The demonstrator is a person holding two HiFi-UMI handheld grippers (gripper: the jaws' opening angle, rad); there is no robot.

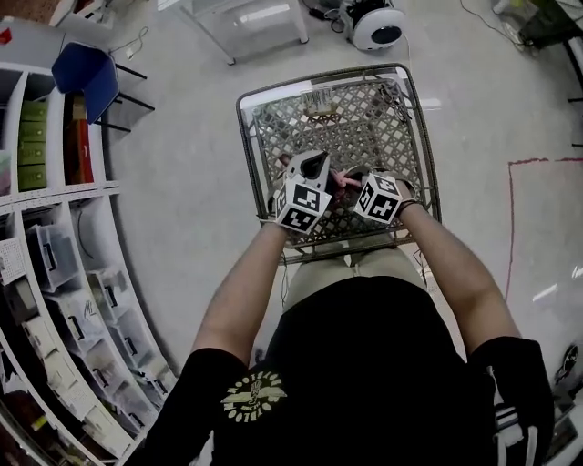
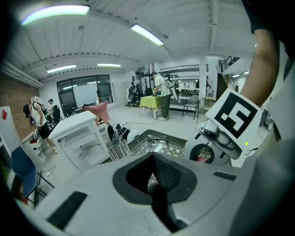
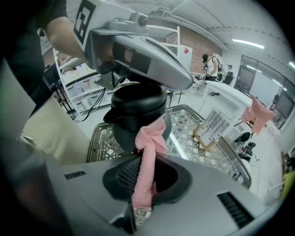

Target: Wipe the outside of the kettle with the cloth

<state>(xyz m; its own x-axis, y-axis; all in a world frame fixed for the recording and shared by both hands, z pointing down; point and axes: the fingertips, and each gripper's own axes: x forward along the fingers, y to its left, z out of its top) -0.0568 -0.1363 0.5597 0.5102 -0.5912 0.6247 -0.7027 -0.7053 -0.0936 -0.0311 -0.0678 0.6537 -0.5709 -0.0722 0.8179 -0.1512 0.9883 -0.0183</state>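
A black kettle stands in a wire shopping cart. My right gripper is shut on a pink cloth, whose bunched upper end lies against the kettle's side just below the lid. In the head view the cloth shows between both grippers, and the kettle is hidden under them. My left gripper hangs right over the kettle's top, with its jaws closed together and nothing seen between them. I cannot tell whether it touches the kettle. The right gripper sits close beside the left gripper.
The cart's mesh walls close in on all sides. Shelves with bins line the left, and a blue chair stands at the far left. A white table and a round white device stand beyond the cart.
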